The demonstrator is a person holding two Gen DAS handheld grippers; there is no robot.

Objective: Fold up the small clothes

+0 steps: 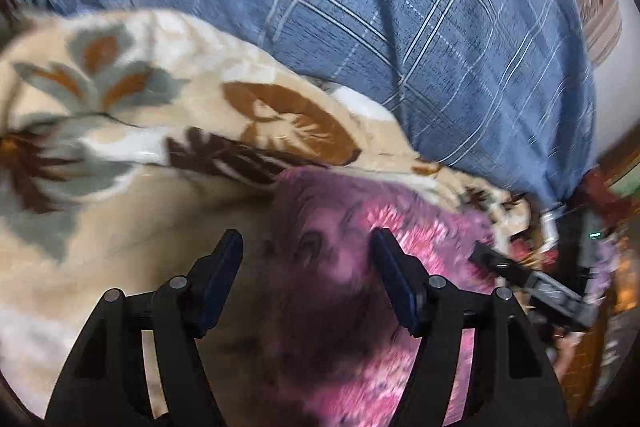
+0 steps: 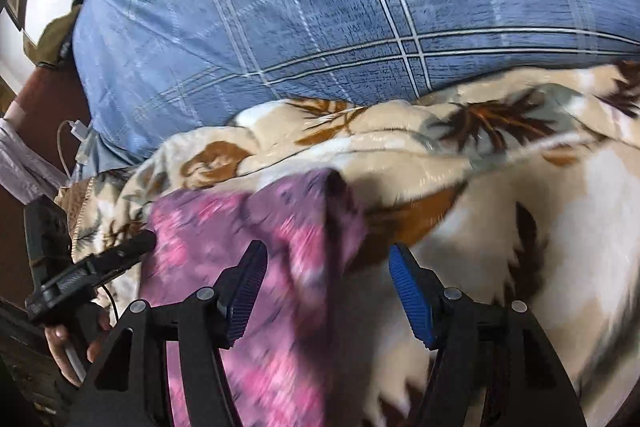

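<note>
A small pink-and-purple printed cloth garment (image 1: 360, 267) lies rumpled on a plush cream blanket with brown and grey flowers (image 1: 120, 207), in front of a large blue plaid pillow (image 1: 400, 27). The left gripper (image 1: 307, 283) hovers just over the garment with its dark-blue-padded jaws standing wide apart, holding nothing. The right gripper (image 2: 328, 291) does likewise, its bright blue pads spread over the cloth's raised right edge (image 2: 336, 195). Both views are blurred, so no hem or seam can be made out. The fabric looks thin, light and limp; it should drape and slip rather than hold a crease, and the likeliest holds are the outer corners or that lifted edge, pinched clear of the blanket's pile.
</note>
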